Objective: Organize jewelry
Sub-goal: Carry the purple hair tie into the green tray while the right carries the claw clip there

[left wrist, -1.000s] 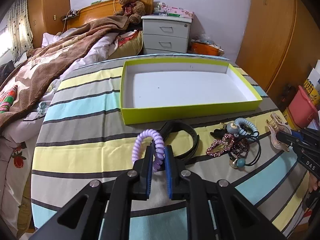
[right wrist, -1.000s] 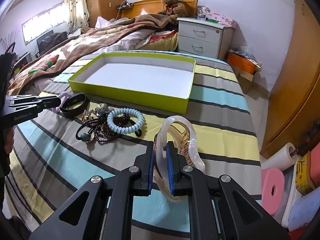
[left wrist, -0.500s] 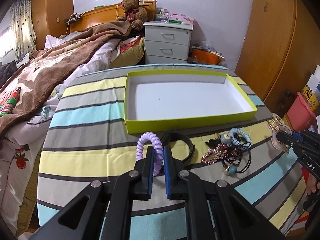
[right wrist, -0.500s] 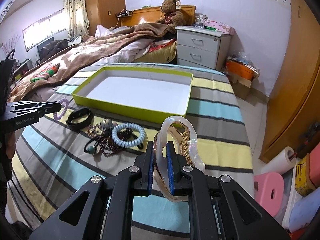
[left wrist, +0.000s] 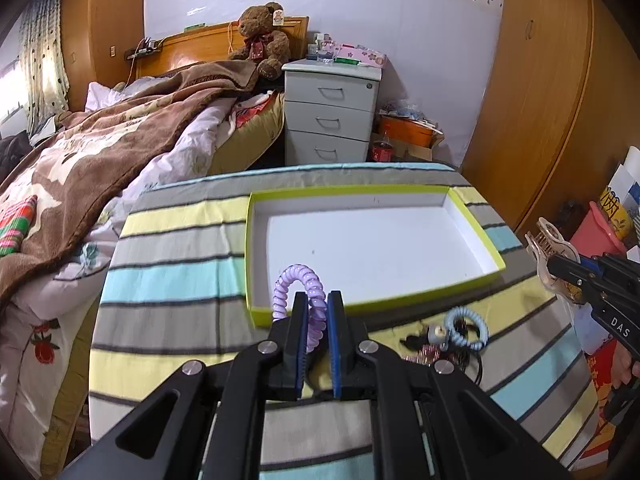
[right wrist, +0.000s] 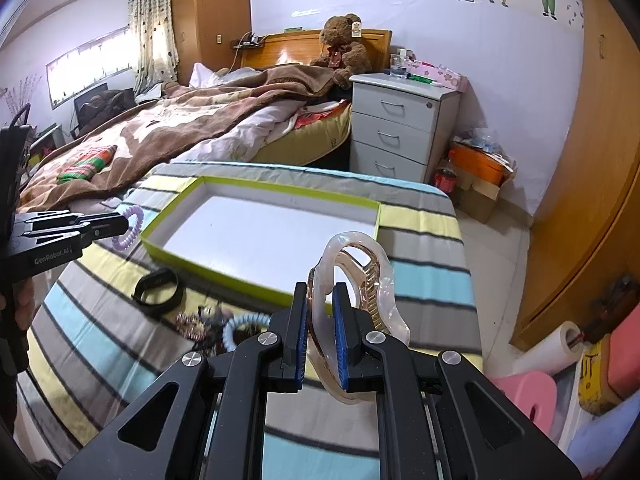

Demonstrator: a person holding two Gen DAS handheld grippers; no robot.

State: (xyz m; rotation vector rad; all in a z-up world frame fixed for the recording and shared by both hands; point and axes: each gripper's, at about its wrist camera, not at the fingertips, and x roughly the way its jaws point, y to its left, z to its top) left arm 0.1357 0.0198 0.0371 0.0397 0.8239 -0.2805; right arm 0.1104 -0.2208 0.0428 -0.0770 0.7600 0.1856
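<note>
left gripper (left wrist: 316, 312): clamped tight on the purple spiral hair tie (left wrist: 298, 286); the loop sticks up past the fingertips, up off the tabletop

right gripper (right wrist: 320, 312): pinching one side of the translucent beige claw clip (right wrist: 356, 276); most of the clip hangs out to the right of the fingers

step in hand (my guess): carrying both pieces over to the lime-green box (left wrist: 476, 244); it's shallow, white inside, with nothing in it that I can see

how I'd do it: get each piece properly over the white floor past the near rim before letting go; go low so the hair tie doesn't bounce out; drop them well apart

box vs grippers: just beyond both sets of fingertips; near wall is the bit to clear

leftovers: black wristband (right wrist: 157, 285), pale blue spiral hair tie (left wrist: 466, 326) and a tangle of beaded bits sit on the striped tabletop (left wrist: 168, 280), between the grippers and the box
</note>
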